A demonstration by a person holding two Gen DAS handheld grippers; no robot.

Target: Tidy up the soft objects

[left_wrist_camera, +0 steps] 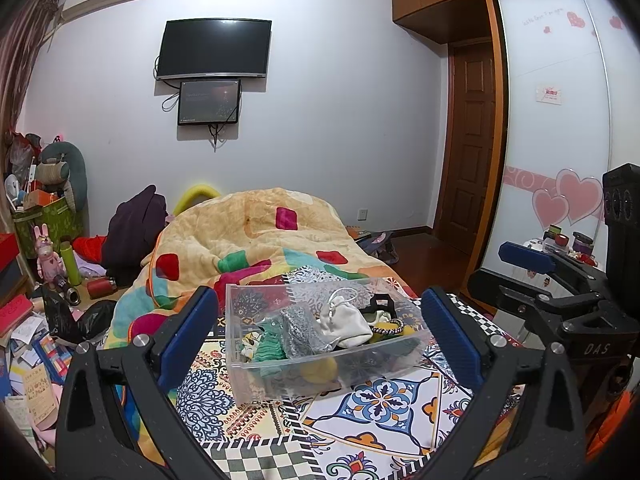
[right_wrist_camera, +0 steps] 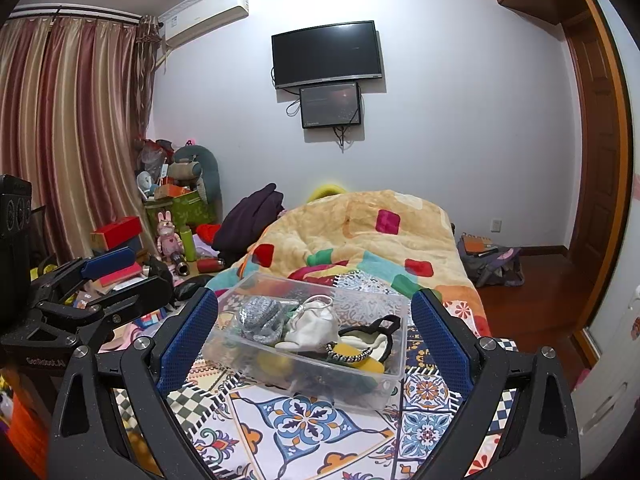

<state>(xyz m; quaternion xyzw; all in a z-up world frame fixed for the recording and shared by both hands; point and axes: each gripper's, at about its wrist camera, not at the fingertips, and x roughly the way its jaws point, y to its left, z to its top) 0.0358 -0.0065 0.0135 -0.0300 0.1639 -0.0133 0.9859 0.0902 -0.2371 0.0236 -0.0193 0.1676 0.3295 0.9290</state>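
Both claws gaped wide and held nothing: the left claw [left_wrist_camera: 320, 328] and right claw [right_wrist_camera: 316, 336] hovered apart from the clear bin [left_wrist_camera: 256, 364] of soft objects [left_wrist_camera: 346, 320], which sat just beyond on the patterned bed cover [right_wrist_camera: 304, 420].

both wrist views share bin [left_wrist_camera: 320, 332].
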